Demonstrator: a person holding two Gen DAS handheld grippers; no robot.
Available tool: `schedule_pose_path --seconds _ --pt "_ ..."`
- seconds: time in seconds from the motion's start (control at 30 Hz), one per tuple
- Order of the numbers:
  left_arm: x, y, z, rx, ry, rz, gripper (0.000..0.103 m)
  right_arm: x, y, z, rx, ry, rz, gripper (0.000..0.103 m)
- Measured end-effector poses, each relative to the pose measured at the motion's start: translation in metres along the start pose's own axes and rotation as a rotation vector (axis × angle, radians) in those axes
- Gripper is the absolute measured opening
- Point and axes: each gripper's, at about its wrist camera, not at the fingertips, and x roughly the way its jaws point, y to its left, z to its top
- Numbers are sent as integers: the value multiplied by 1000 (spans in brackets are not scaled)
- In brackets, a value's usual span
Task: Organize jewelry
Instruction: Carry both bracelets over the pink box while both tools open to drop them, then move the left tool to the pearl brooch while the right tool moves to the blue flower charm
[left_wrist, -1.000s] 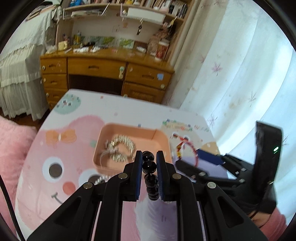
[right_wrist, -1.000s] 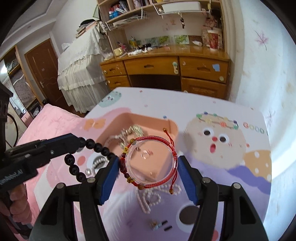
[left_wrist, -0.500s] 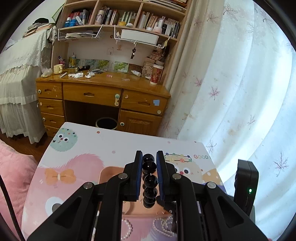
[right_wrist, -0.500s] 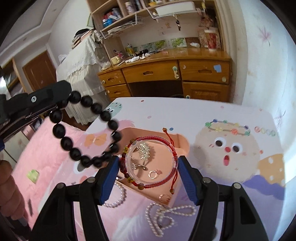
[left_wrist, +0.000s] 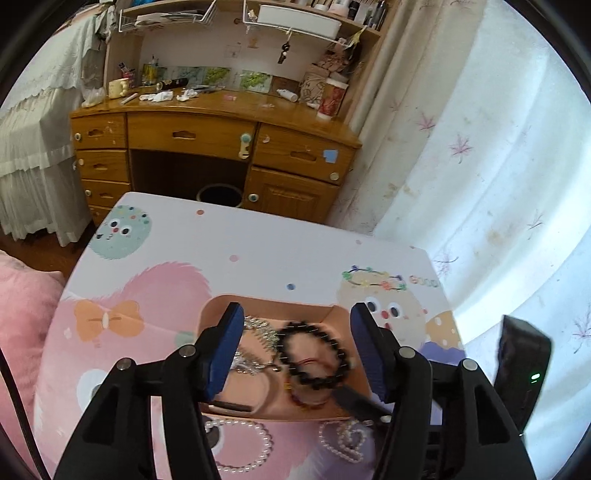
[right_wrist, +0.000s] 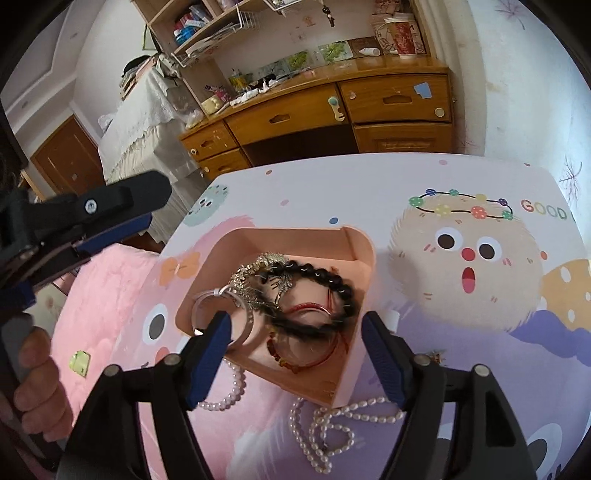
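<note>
The black bead bracelet lies in the pink tray on the desk, both the left gripper and right gripper having just spread their fingers empty; light, floppy and smooth-beaded, it seems best pinched across its strand.

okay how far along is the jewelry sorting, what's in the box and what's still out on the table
Done: the black bead bracelet, red cord bracelet and silver pieces lie in the pink box. In hand: nothing; the left claw and right claw have both just opened and hold nothing. Left: the pearl strands lie on the table beside the box.
</note>
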Motion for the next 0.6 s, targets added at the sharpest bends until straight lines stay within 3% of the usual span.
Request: schedule_pose_path --seconds 0.2,0.6 --pt "0 8 -7 4 31 48 71 -6 -8 -7 26 13 -19 75" --pt "1 40 -61 -12 191 147 77 -27 -20 -48 104 71 -21 75"
